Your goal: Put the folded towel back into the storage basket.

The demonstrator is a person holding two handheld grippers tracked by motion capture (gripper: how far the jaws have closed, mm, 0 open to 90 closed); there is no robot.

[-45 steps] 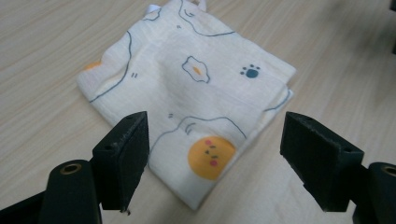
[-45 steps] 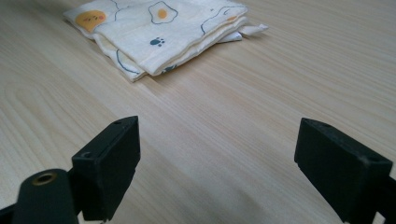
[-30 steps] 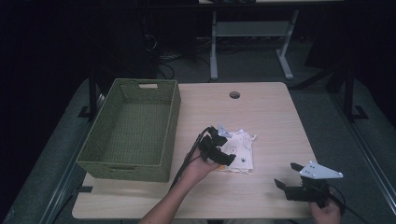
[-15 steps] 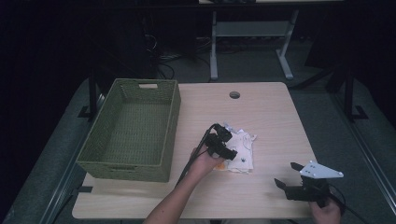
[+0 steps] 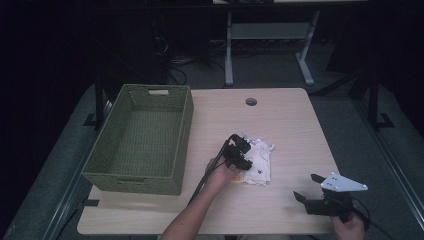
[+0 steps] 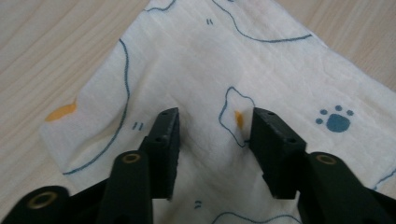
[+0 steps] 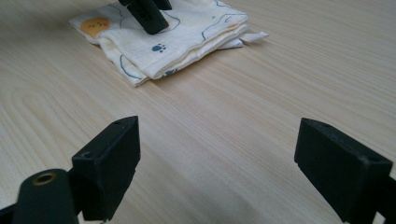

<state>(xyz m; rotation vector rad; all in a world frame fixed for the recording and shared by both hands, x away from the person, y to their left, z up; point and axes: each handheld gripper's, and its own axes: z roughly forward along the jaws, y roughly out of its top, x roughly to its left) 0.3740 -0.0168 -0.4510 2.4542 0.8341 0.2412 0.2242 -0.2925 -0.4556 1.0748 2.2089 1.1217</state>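
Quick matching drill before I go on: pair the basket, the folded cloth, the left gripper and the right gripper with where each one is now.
1 green basket
2 folded cloth
3 left gripper
4 right gripper

a near right corner of the table, jaws wide open
b table's left side
c jaws open, down on the cloth
d mid-table, right of the basket

Pairs: 1-b, 2-d, 3-c, 4-a

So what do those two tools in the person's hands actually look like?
Both are black, each with two blocky, flat-faced jaws. The left gripper has small round holes in its jaw arms and trails a black cable down along the forearm. The right gripper carries a grey three-cornered plate on top. The forearms are bare, with no sleeves in view.
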